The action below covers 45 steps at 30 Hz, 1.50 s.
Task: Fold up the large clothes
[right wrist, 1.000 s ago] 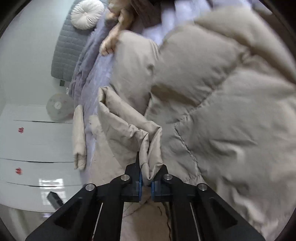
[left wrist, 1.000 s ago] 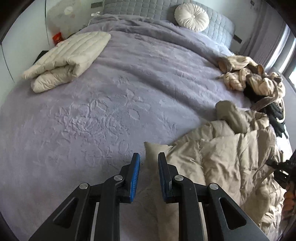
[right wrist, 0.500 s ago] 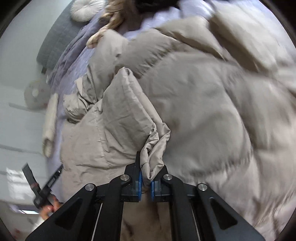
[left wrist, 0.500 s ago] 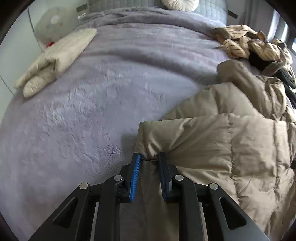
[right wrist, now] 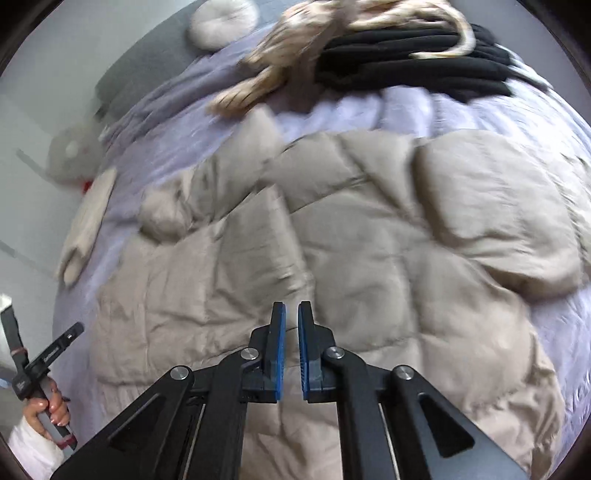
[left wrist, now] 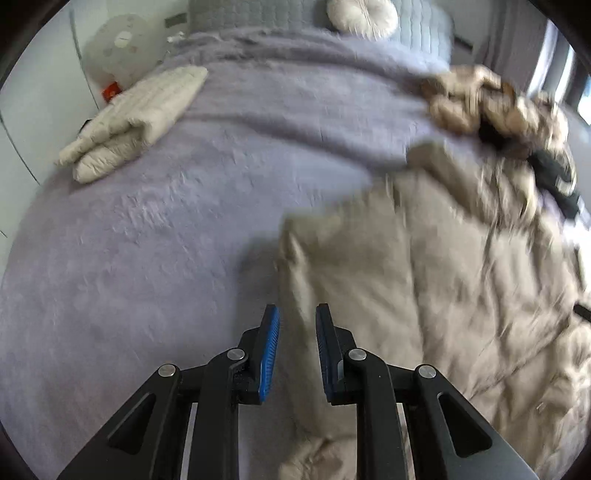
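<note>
Above the near edge of the beige puffer coat [left wrist: 424, 295], the left gripper [left wrist: 295, 314] hangs with its blue-padded jaws parted and nothing between them; its fingers frame the coat's left border where it meets the lilac bedspread [left wrist: 147, 240]. Right gripper [right wrist: 291, 314]: jaws a narrow slit apart, no cloth between the pads, poised over the middle of the coat [right wrist: 369, 258].

Coat lies spread flat on the bedspread [right wrist: 166, 122], quilted panels up, one sleeve [right wrist: 170, 214] bunched at its left side in the right wrist view. Frames are motion-blurred; seam detail unclear.

Beyond the coat, toward the headboard: a heap of cream knitwear [left wrist: 491, 107] with a black garment [left wrist: 554, 177] partly under it; the same heap [right wrist: 332, 40] and black garment [right wrist: 413, 62] show at the top of the right wrist view. Left of the coat, well apart: a folded cream quilted jacket [left wrist: 136, 122]. Round cream cushion [left wrist: 362, 18] against the grey headboard [left wrist: 258, 14]. Person's left hand [right wrist: 48, 410] visible at lower left of the right wrist view, gripping the other tool's handle.
</note>
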Motion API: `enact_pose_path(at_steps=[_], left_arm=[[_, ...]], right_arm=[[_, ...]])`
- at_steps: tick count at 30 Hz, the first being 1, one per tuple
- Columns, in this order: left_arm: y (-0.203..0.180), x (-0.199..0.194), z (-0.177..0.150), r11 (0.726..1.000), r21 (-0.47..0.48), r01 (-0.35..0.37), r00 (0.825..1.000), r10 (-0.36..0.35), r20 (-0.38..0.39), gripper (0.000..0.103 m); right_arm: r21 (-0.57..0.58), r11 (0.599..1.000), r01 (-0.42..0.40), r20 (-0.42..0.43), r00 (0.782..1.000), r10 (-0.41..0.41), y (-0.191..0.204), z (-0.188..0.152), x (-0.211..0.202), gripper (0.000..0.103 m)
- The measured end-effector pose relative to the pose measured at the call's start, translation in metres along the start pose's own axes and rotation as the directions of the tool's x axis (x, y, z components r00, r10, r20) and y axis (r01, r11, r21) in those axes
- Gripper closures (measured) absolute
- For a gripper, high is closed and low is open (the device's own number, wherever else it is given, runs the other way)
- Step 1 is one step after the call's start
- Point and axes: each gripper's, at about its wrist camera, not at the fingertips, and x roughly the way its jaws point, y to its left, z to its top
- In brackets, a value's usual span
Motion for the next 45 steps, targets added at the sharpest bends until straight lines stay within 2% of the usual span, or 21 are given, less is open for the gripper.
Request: enact_pose_path(at_steps=[4, 8, 9, 10, 16, 24, 26, 31, 32, 33, 35, 41, 44, 45], left_arm=[[-0.008, 0.036, -0.016, 0.998, -0.003, -0.061, 0.997, 0.061, -0.05, 0.081], [-0.005, 0.039, -0.012, 0.995, -0.037, -0.092, 0.994, 0.09, -0.063, 0.081], [-0.006, 0.034, -0.011, 0.994, -0.038, -0.099, 0.993, 0.097, -0.064, 0.081], [-0.007, 0.028, -0.01, 0.994, -0.037, -0.099, 0.993, 0.096, -0.062, 0.081], [-0.035, -0.018, -0.018, 0.998, -0.003, -0.066, 0.997, 0.066, -0.05, 0.081], [-0.118, -0.053, -0.055, 0.999, 0.034, 0.014, 0.996, -0.011, -0.083, 0.081], [-0.139, -0.059, -0.063, 0.999, 0.035, 0.026, 0.996, -0.023, -0.088, 0.081], [-0.175, -0.068, -0.079, 0.999, 0.011, 0.047, 0.993, -0.045, -0.107, 0.08], [-0.179, -0.07, -0.082, 0.999, 0.01, 0.036, 0.993, -0.035, -0.112, 0.048], [-0.184, -0.072, -0.085, 1.0, 0.007, 0.023, 0.993, -0.022, -0.115, 0.0], [-0.191, -0.082, -0.089, 1.0, -0.001, -0.019, 0.997, 0.019, -0.069, 0.001], [-0.215, -0.093, -0.097, 0.999, 0.039, -0.031, 0.996, 0.034, -0.079, 0.001], [-0.22, -0.095, -0.096, 0.999, 0.042, -0.033, 0.997, 0.036, -0.074, 0.001], [-0.222, -0.094, -0.096, 0.999, 0.042, -0.031, 0.997, 0.034, -0.074, 0.001]], right_arm=[[-0.045, 0.996, 0.077, -0.043, 0.996, -0.079, -0.009, -0.003, 0.037, 0.099], [0.029, 0.999, 0.034, -0.047, 0.998, -0.033, -0.021, 0.003, 0.031, 0.099], [0.034, 0.999, 0.028, -0.036, 0.999, -0.027, -0.023, 0.002, 0.023, 0.094], [0.041, 0.999, 0.015, -0.03, 0.999, -0.013, -0.027, 0.0, 0.013, 0.094], [0.091, 0.995, -0.047, -0.057, 0.997, 0.053, -0.05, -0.026, -0.027, 0.094], [0.14, 0.986, -0.086, -0.104, 0.989, 0.101, -0.076, -0.063, -0.063, 0.093], [0.153, 0.984, -0.095, -0.115, 0.987, 0.113, -0.086, -0.069, -0.069, 0.089], [0.161, 0.981, -0.107, -0.134, 0.983, 0.129, -0.109, -0.073, -0.079, 0.072], [0.162, 0.981, -0.11, -0.137, 0.982, 0.133, -0.113, -0.073, -0.08, 0.071], [0.162, 0.98, -0.113, -0.139, 0.981, 0.136, -0.115, -0.073, -0.081, 0.069], [0.159, 0.98, -0.115, -0.143, 0.98, 0.138, -0.123, -0.074, -0.085, 0.067], [0.169, 0.979, -0.117, -0.143, 0.98, 0.141, -0.136, -0.079, -0.092, 0.05], [0.17, 0.978, -0.123, -0.115, 0.983, 0.143, -0.139, -0.081, -0.099, 0.03], [0.175, 0.976, -0.126, -0.097, 0.985, 0.144, -0.141, -0.082, -0.103, 0.02]])
